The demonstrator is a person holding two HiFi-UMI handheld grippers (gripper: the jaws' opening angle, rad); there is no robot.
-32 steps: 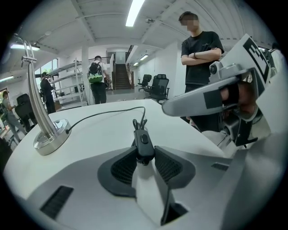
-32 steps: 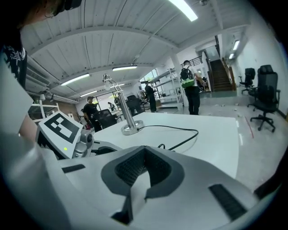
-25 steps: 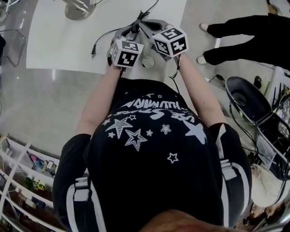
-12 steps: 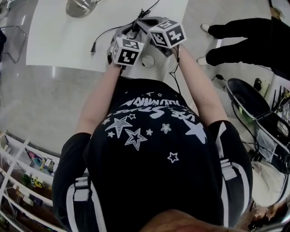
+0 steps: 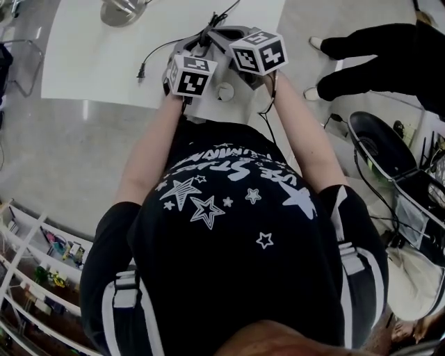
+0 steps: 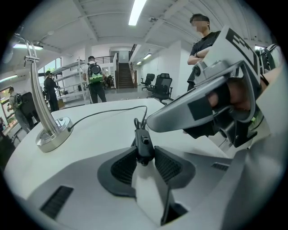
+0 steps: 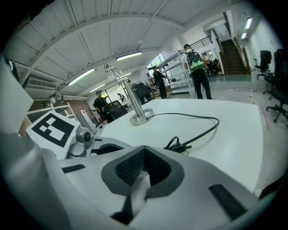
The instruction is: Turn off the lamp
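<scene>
A chrome lamp with a round base stands on the white table. Its black cord runs across the table to a small black inline switch. My left gripper is shut on that switch, one ribbed pad pressing on each side. My right gripper is shut with nothing between its pads. In the left gripper view its closed tip hangs just right of and above the switch. The lamp base and a bundled loop of cord lie ahead of it.
The cord's plug lies loose on the table left of the grippers. A person in black stands at the table's right side. Black chairs and cables crowd the floor to the right. Shelves stand at lower left.
The right gripper's marker cube has shifted slightly left and up in the head view and rolled a little. The left gripper has kept its hold on the switch.
</scene>
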